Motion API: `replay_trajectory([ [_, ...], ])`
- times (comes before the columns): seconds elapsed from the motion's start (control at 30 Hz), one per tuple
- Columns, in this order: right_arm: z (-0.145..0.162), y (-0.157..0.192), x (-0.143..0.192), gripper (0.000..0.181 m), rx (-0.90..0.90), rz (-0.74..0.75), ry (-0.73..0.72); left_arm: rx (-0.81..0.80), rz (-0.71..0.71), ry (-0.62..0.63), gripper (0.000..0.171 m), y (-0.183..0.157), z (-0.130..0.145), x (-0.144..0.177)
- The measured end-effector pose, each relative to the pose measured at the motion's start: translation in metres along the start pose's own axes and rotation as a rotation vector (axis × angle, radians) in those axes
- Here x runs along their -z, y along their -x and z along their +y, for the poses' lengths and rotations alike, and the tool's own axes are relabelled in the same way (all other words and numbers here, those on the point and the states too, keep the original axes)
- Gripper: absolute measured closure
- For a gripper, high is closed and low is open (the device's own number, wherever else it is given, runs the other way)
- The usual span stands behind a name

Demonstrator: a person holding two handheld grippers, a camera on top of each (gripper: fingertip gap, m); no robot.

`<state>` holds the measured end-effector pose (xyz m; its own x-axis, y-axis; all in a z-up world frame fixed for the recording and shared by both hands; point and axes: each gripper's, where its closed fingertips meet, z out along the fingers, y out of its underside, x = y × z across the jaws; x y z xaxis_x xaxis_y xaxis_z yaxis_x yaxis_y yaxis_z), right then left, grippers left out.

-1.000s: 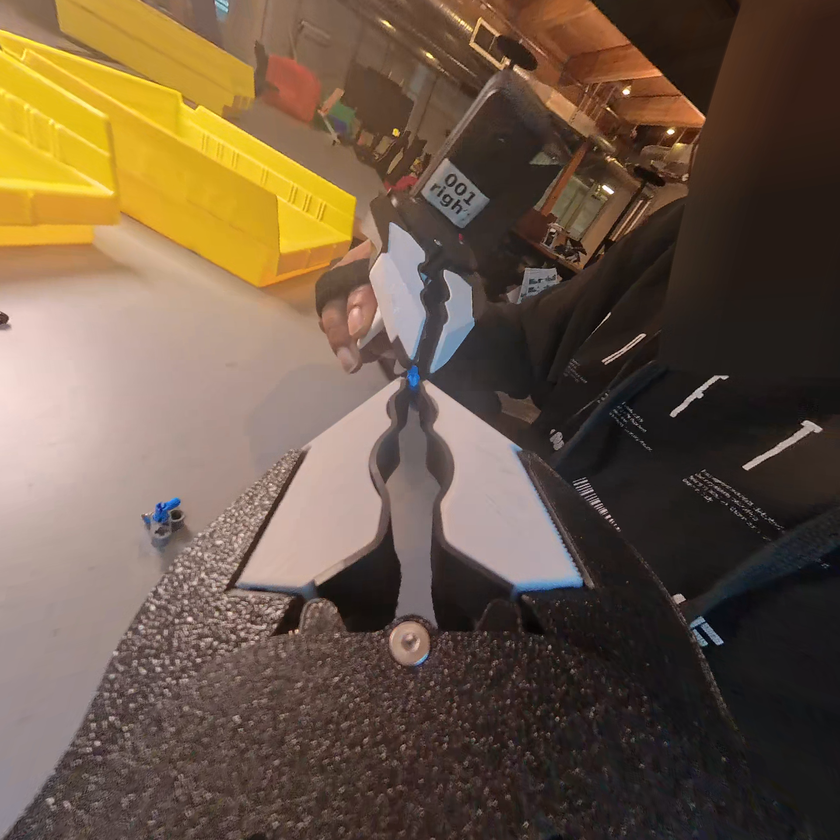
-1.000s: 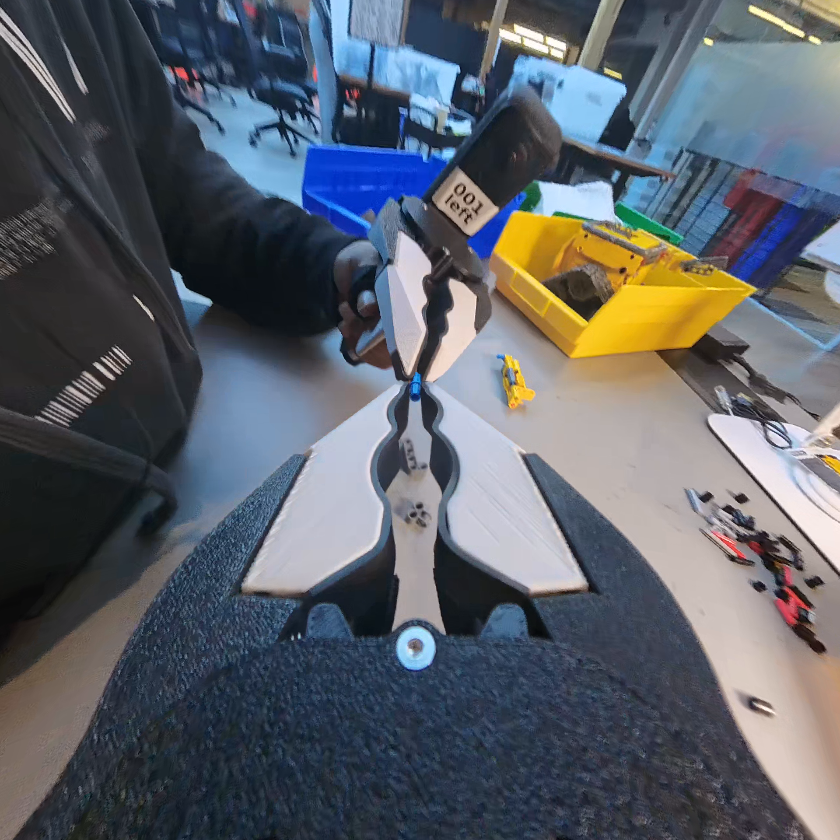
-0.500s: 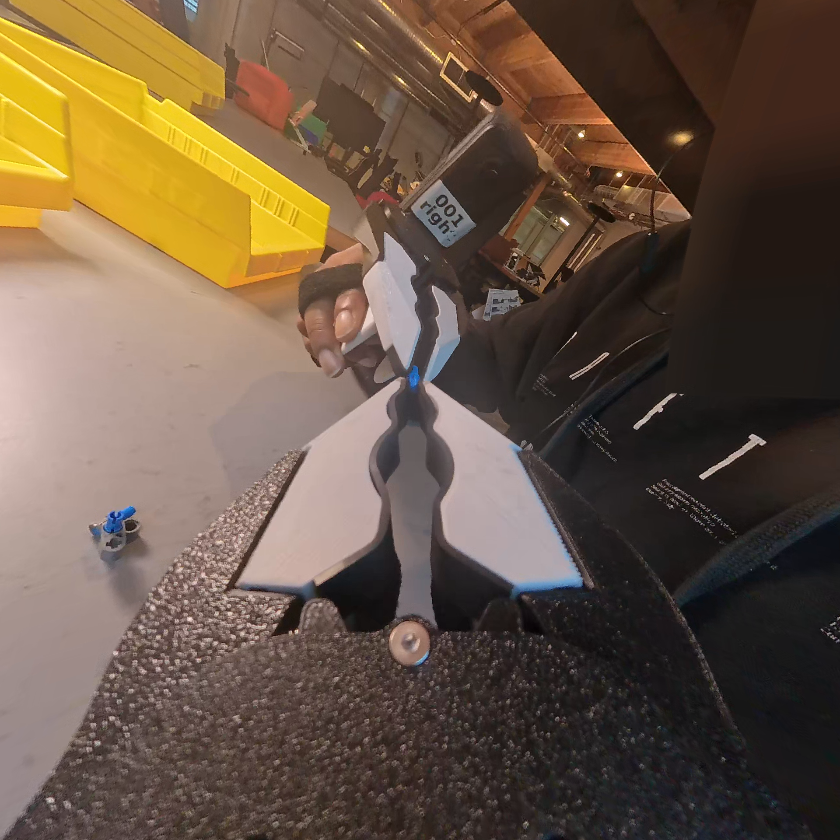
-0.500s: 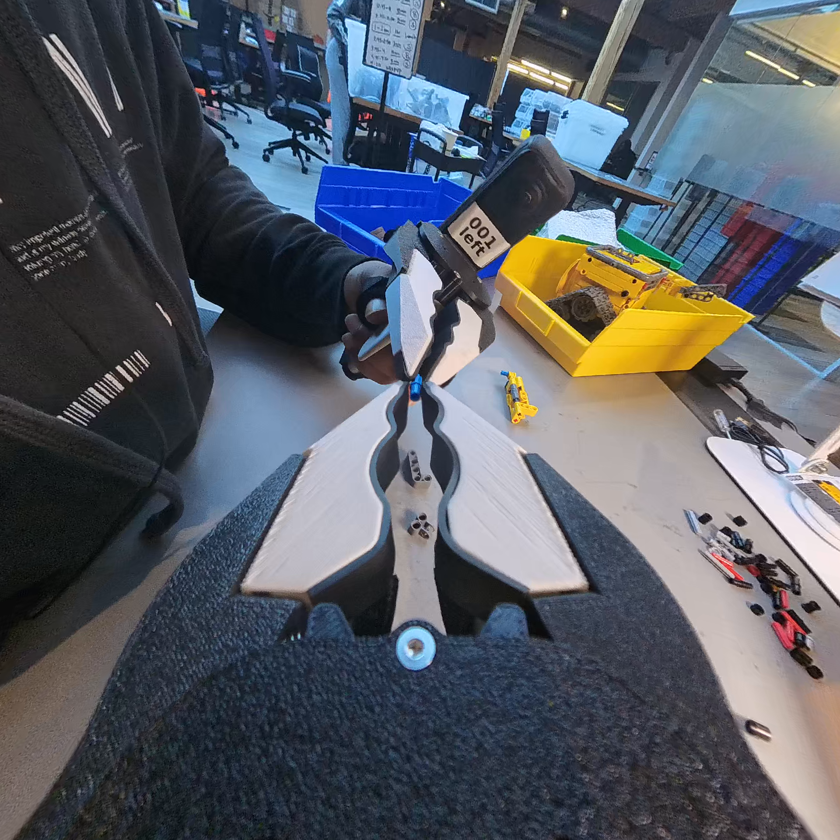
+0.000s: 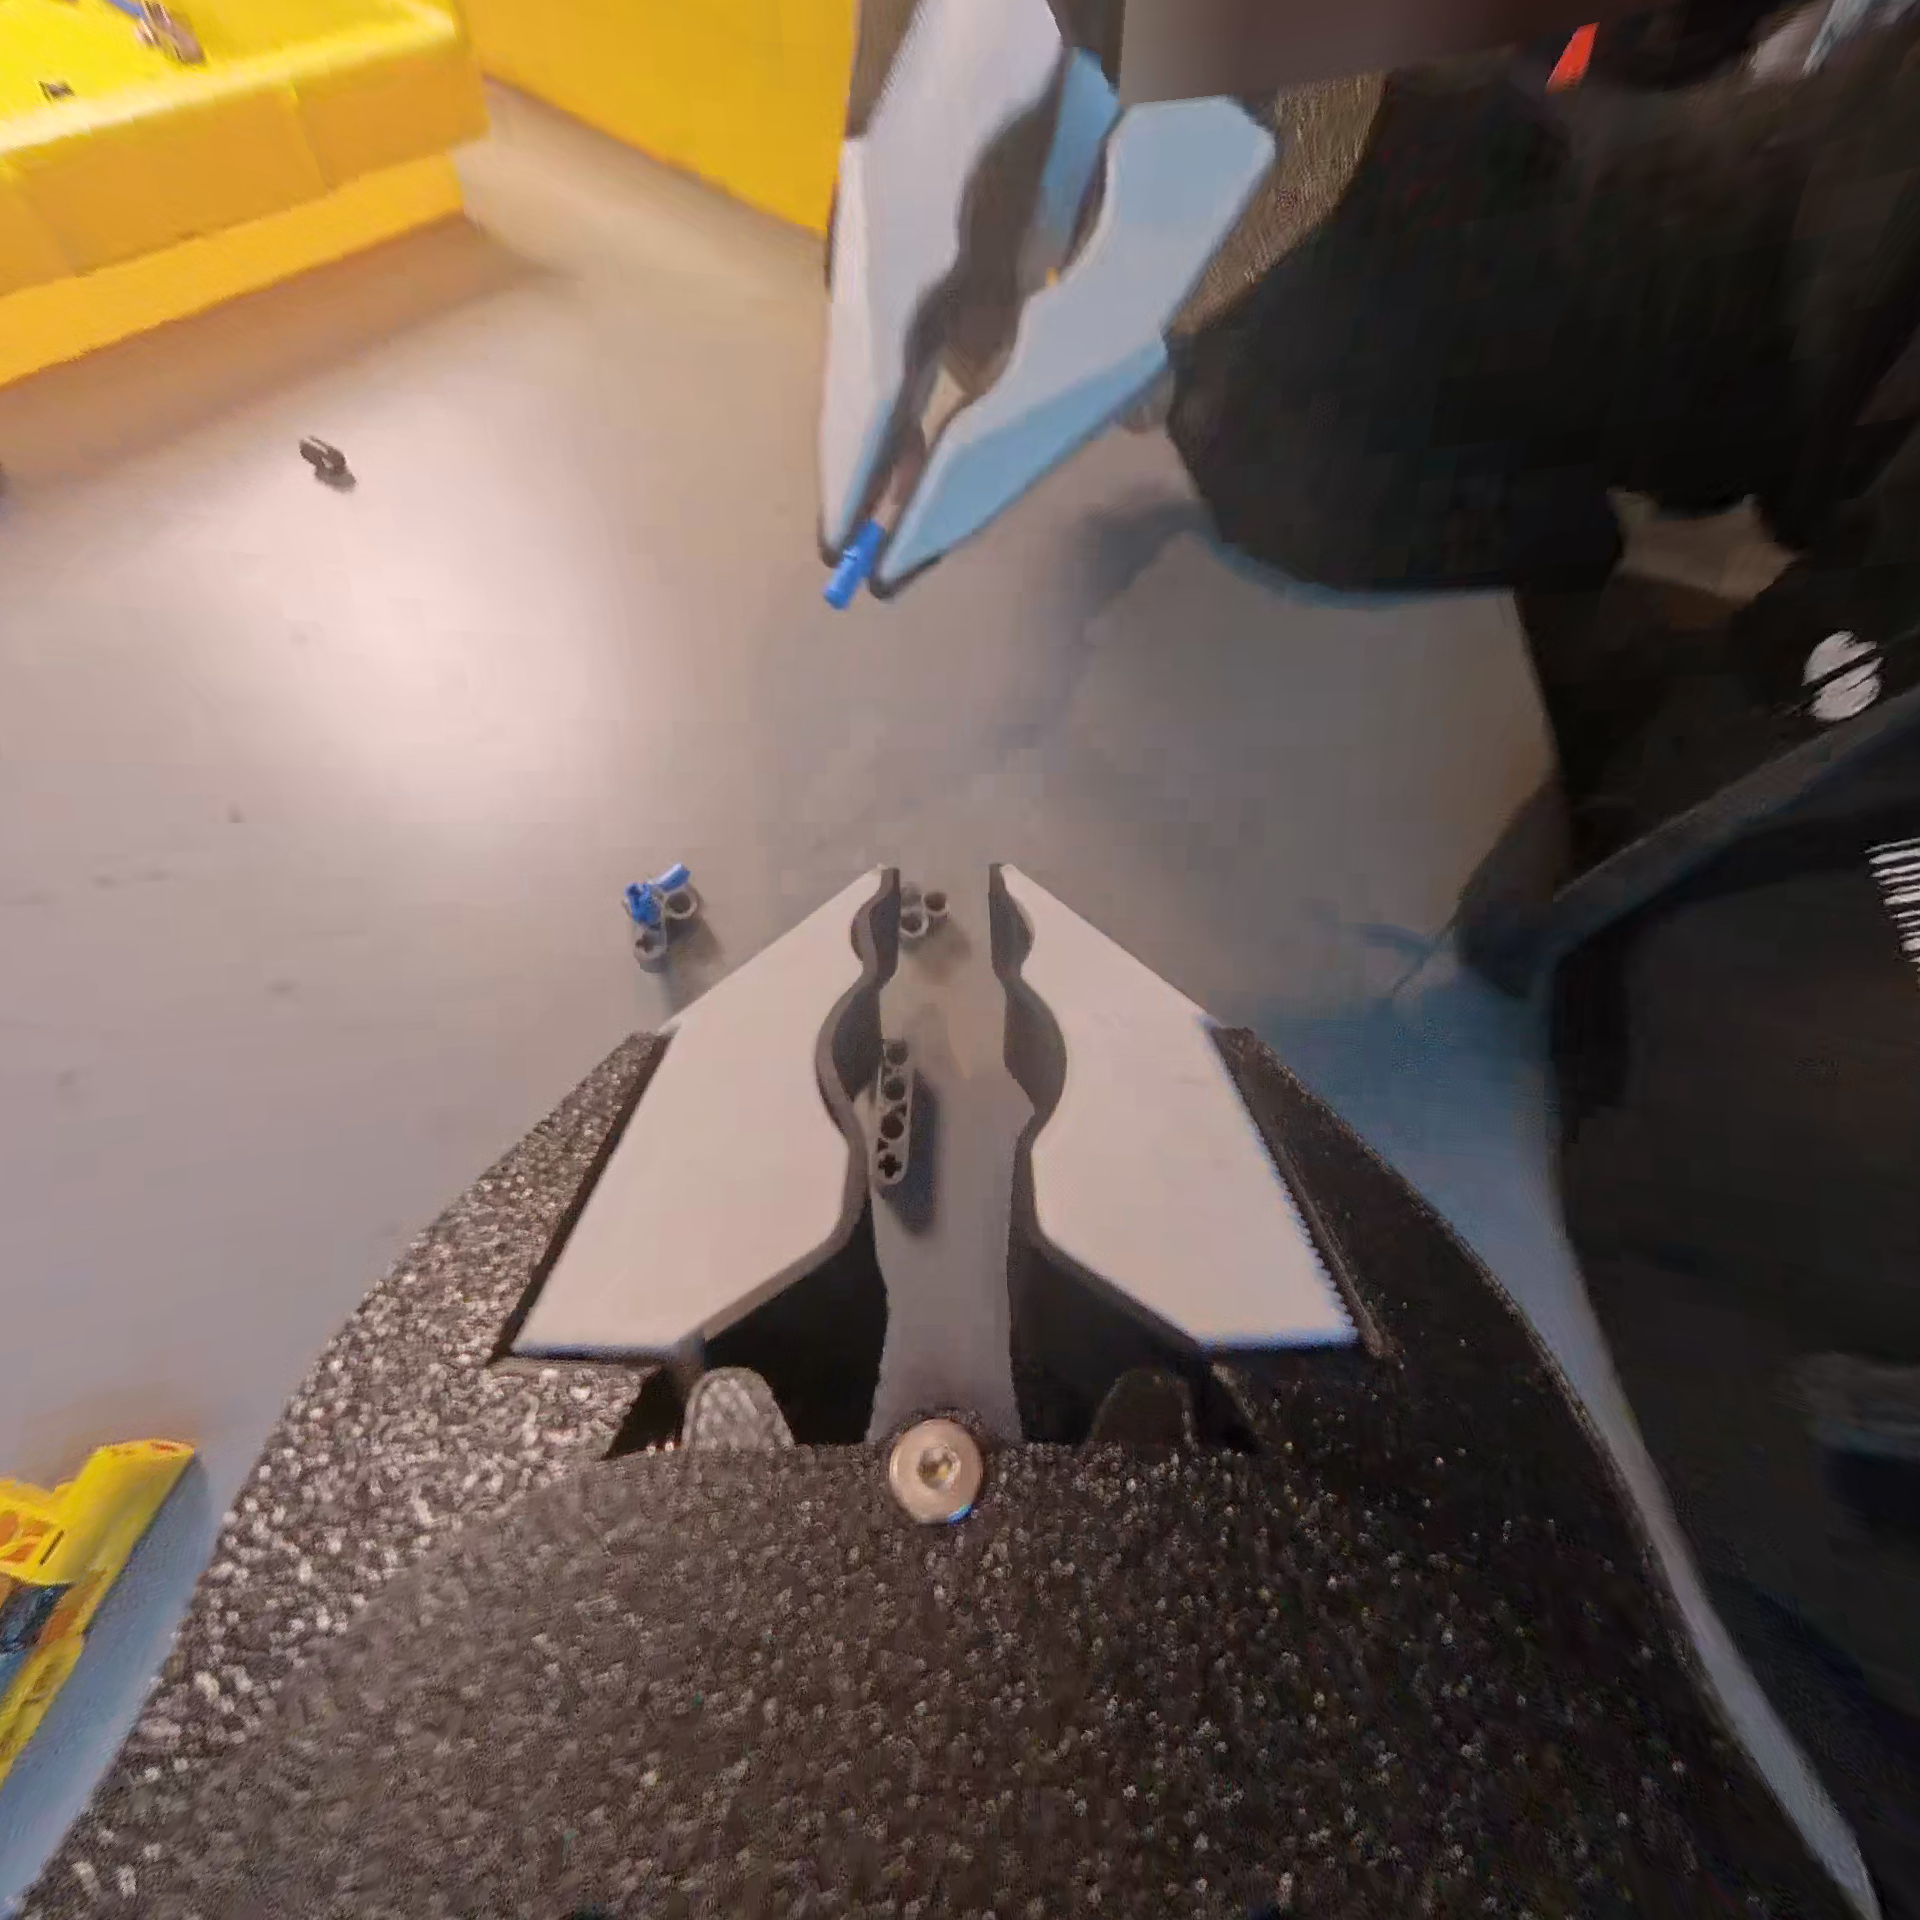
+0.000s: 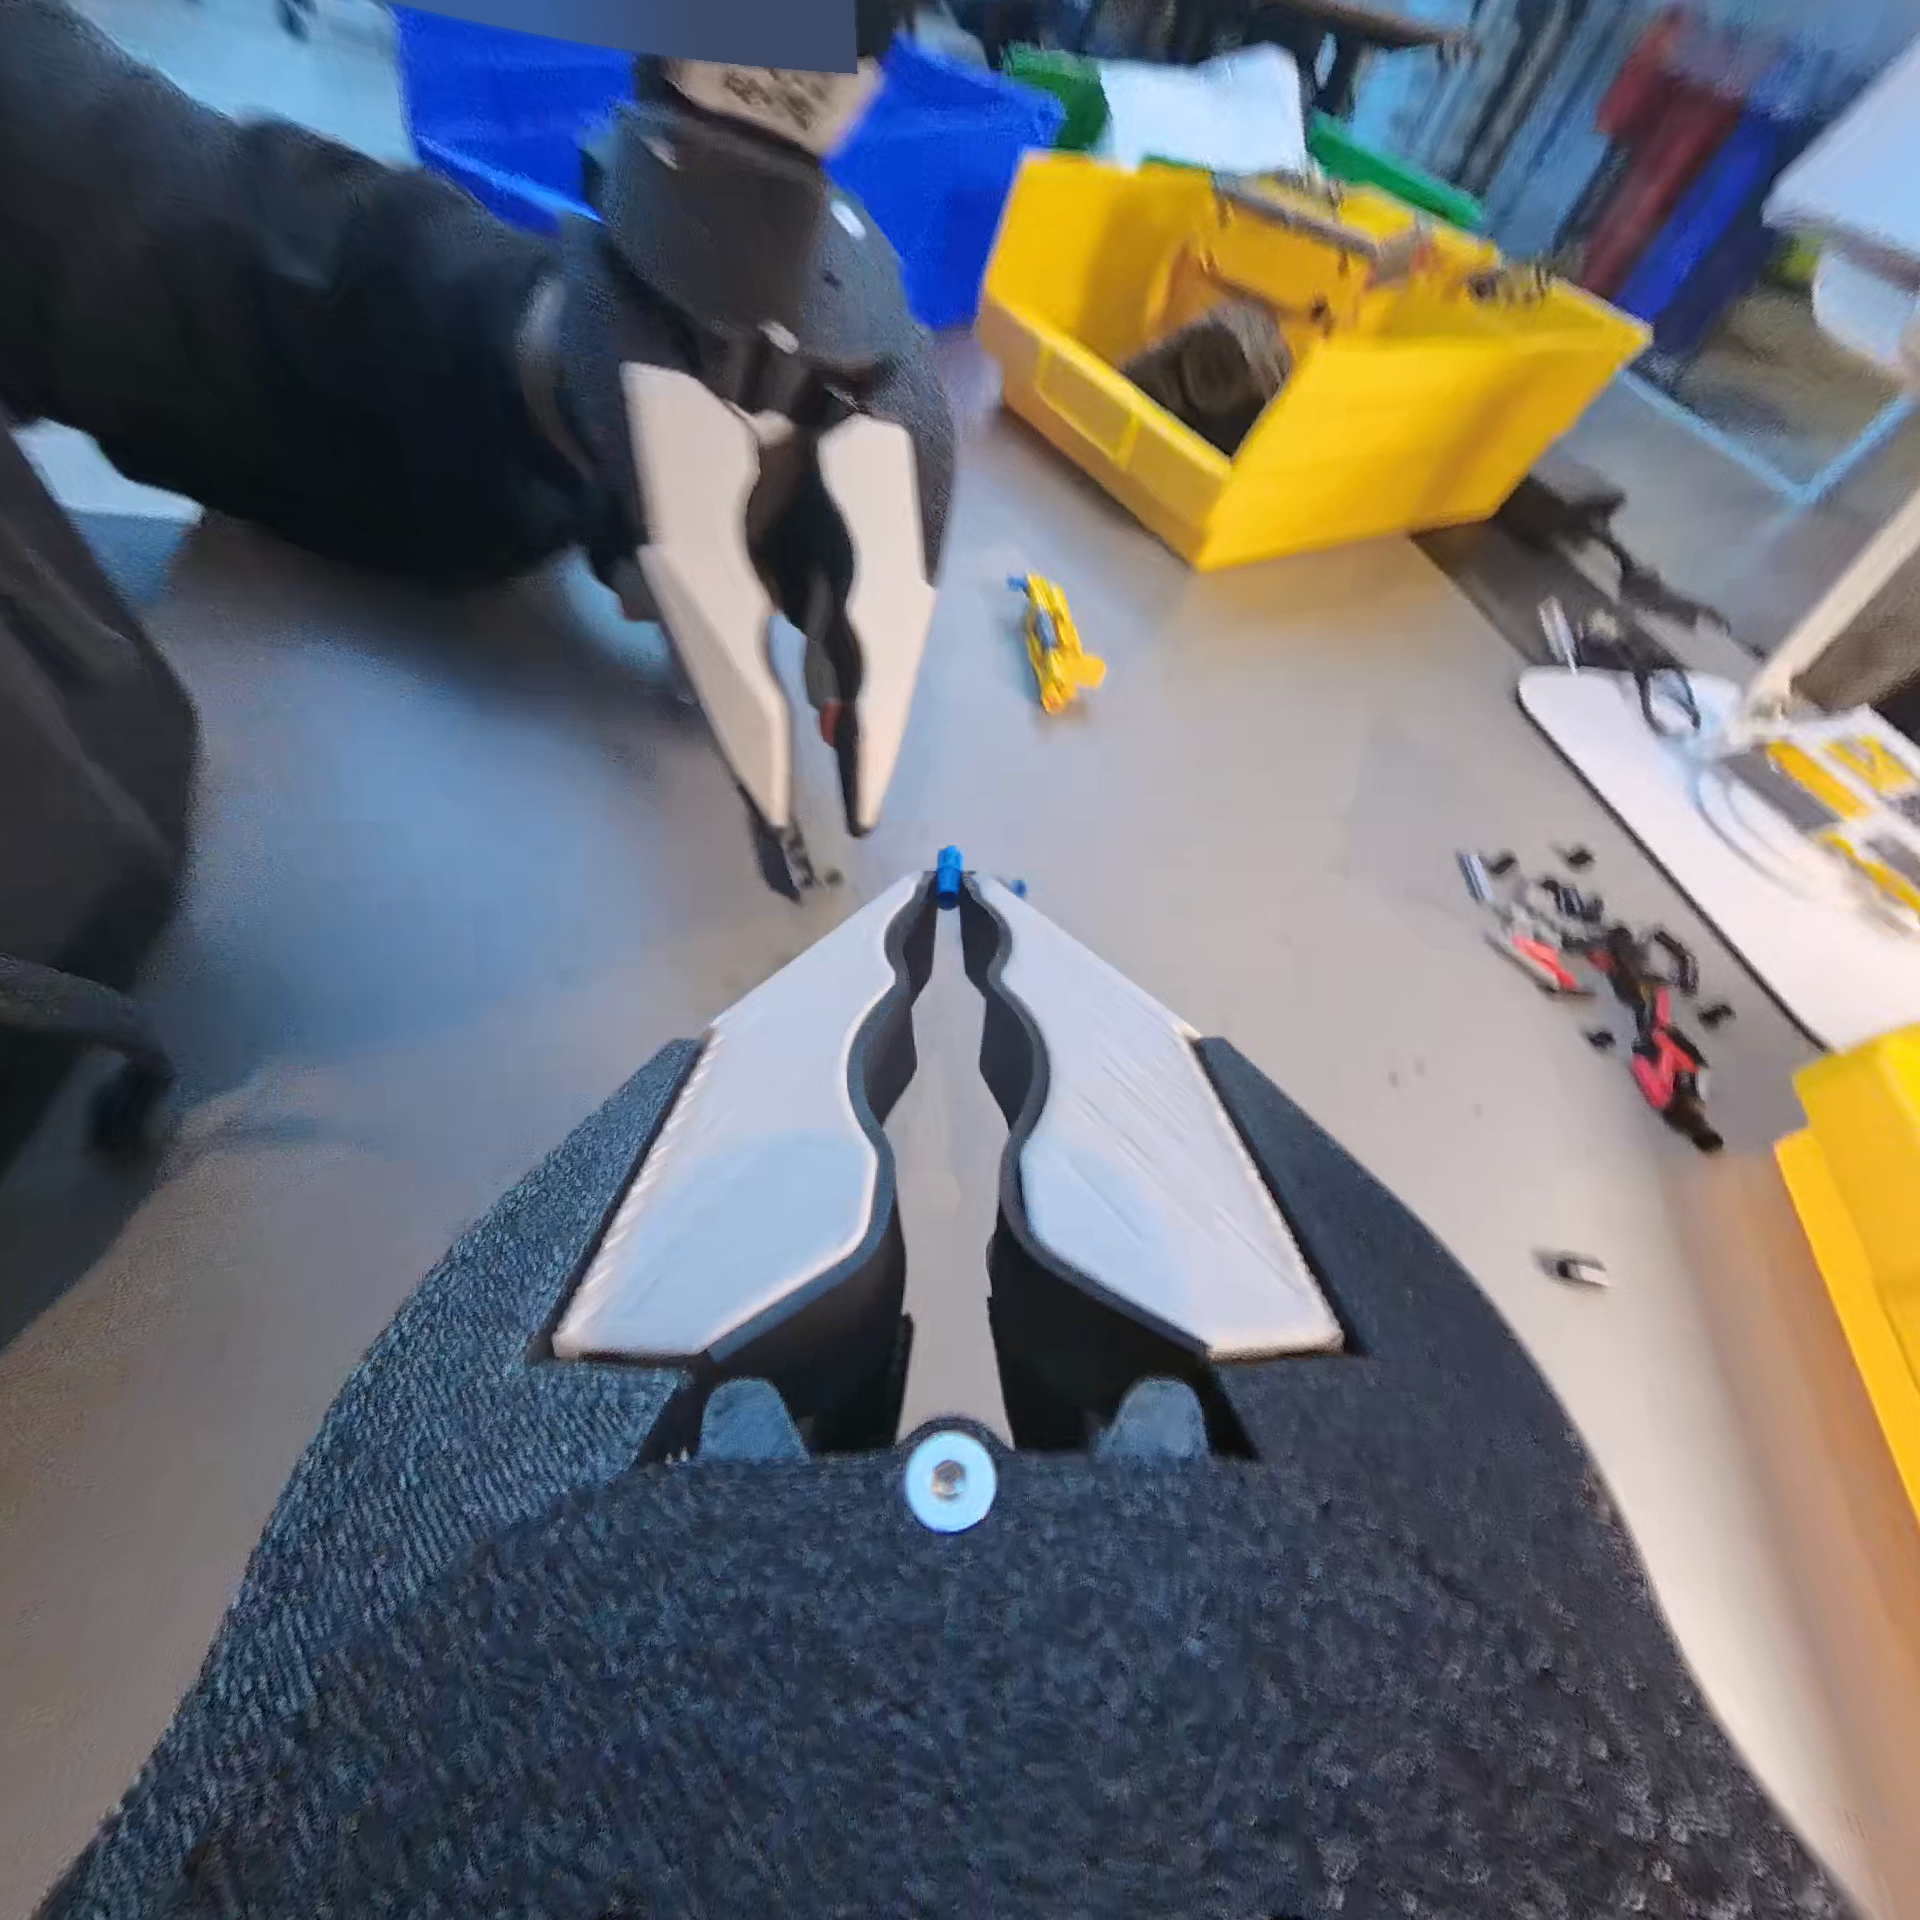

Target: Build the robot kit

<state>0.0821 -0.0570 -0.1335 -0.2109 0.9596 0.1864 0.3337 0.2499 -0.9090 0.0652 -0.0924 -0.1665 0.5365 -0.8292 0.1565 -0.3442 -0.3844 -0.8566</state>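
The right gripper [image 6: 948,891] has its jaws clenched on a small blue pin [image 6: 947,873] that pokes out past the tips along the fingers' line. The left gripper [image 5: 940,902] is released, empty, jaws straddling a grey holed beam [image 5: 898,1124] lying lengthwise on the worktop [image 5: 364,727], a small grey connector [image 5: 923,914] at the tips.

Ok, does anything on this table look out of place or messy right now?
Loose parts lie scattered on the grey table rather than in the yellow bin: a red-and-black pile, a yellow piece, and a dark holed beam lying between the open left gripper fingers. Nothing looks damaged.
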Motion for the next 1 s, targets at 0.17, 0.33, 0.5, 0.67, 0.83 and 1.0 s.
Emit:
replay_trajectory([
  [0.17,0.033,-0.008,-0.007,0.177,-0.049,0.018,0.135,-0.149,-0.113,0.187,0.150,0.005,0.024,-0.022],
  [0.33,0.034,-0.002,-0.008,0.177,-0.062,-0.011,0.137,-0.174,-0.128,0.238,0.159,0.010,0.031,-0.028],
  [0.5,0.035,0.003,-0.009,0.177,-0.072,-0.040,0.136,-0.190,-0.136,0.246,0.166,0.009,0.033,-0.033],
  [0.67,0.039,0.005,-0.011,0.177,-0.088,-0.046,0.153,-0.112,-0.136,0.123,0.166,0.011,0.015,-0.031],
  [0.83,0.022,0.005,-0.011,0.177,-0.161,-0.052,0.071,0.003,-0.098,-0.072,0.166,0.014,-0.015,-0.014],
  [1.0,0.018,0.005,-0.011,0.177,-0.181,-0.052,0.052,0.006,-0.102,-0.101,0.166,0.013,-0.019,-0.013],
])
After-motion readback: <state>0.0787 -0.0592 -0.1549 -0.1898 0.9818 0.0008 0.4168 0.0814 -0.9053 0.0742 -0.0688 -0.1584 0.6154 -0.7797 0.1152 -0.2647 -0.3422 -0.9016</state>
